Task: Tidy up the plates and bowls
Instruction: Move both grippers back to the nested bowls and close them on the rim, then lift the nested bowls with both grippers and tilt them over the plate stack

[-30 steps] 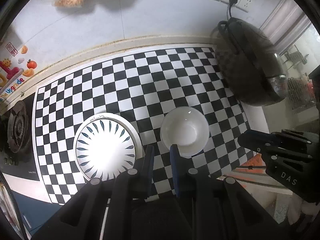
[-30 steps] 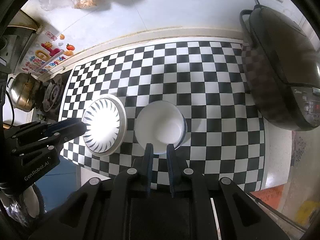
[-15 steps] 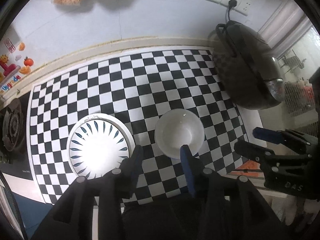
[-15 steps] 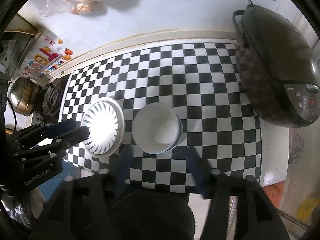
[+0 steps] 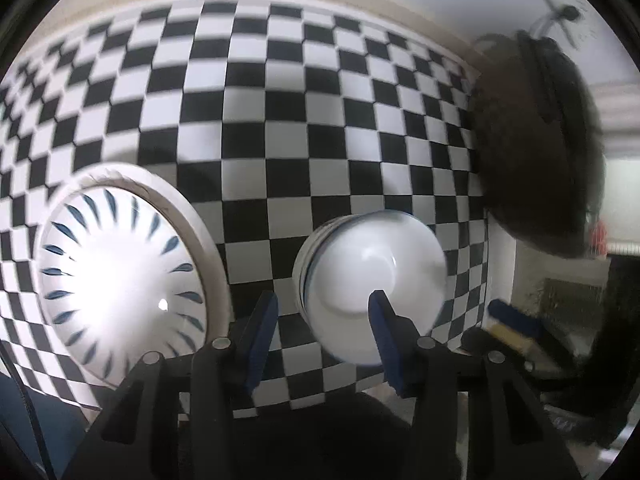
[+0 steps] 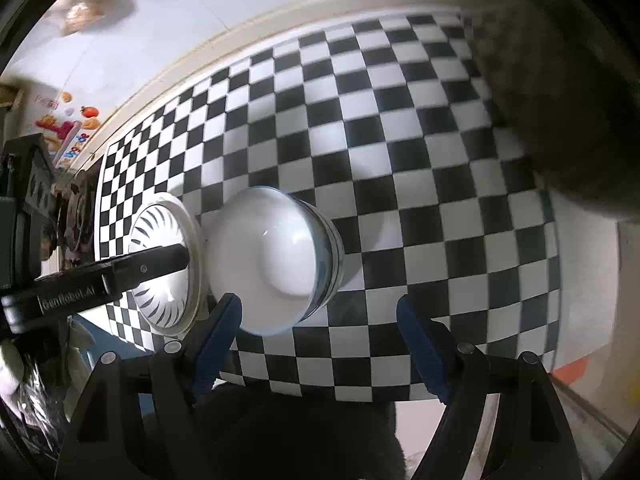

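A white plate with blue petal marks (image 5: 120, 280) lies on the checkered mat at the left. A white bowl (image 5: 372, 280) sits just to its right, seemingly a nested stack. My left gripper (image 5: 322, 320) is open, low over the mat's front edge between plate and bowl, its right finger in front of the bowl. In the right wrist view the bowl (image 6: 272, 264) and plate (image 6: 164, 268) lie ahead to the left. My right gripper (image 6: 320, 328) is open and empty, the bowl just ahead of its left finger. The left gripper's finger (image 6: 120, 272) reaches over the plate.
A black-and-white checkered mat (image 5: 280, 112) covers the counter. A dark rice cooker (image 5: 536, 152) stands at the right, also in the right wrist view (image 6: 568, 80). A gas stove (image 6: 72, 220) is at the far left. The counter's front edge runs just below both grippers.
Both grippers opened from shut and dropped low toward the mat, closing in on the plate and bowl. The plate and bowl have not moved.
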{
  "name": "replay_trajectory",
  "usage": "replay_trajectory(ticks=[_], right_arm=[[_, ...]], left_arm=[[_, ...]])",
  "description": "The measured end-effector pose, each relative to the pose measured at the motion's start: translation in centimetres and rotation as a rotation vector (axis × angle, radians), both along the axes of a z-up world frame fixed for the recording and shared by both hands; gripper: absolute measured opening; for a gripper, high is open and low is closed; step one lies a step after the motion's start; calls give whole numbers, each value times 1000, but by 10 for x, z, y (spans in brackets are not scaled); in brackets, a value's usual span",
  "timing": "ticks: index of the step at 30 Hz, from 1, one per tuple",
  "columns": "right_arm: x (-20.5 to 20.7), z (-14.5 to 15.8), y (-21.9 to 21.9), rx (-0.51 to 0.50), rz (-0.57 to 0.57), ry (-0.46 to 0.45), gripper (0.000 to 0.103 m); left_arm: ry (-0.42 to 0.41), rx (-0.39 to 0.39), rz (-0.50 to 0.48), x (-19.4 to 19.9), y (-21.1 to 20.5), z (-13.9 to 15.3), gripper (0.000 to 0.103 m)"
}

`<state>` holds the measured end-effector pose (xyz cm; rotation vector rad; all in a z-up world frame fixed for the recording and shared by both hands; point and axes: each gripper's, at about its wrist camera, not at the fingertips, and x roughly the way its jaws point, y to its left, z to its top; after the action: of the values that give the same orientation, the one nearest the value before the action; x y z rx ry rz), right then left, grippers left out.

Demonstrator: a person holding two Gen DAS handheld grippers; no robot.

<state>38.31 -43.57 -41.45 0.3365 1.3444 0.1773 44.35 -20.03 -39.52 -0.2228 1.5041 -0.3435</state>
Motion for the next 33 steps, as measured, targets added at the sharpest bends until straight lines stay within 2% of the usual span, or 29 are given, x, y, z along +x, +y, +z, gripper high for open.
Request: replay_trajectory(ticks=[4, 10, 27, 29, 30, 33], right_arm=[[14, -25, 0, 58, -11, 46, 82], [30, -50, 7, 85, 2, 98, 82], [56, -112, 23, 209, 6, 217, 82], [57, -119, 24, 232, -3, 228, 79], [58, -124, 23, 254, -11, 236, 76], [60, -136, 22, 283, -28, 252, 62]], left_arm=[[76, -47, 26, 17, -1, -20, 45], [140, -67, 22, 35, -8, -38, 45], [241, -34, -70, 45, -25, -83, 44], [247, -31, -79, 44, -26, -88, 43], [249, -37, -84, 43, -26, -91, 47], [239, -69, -87, 43, -22, -92, 47]])
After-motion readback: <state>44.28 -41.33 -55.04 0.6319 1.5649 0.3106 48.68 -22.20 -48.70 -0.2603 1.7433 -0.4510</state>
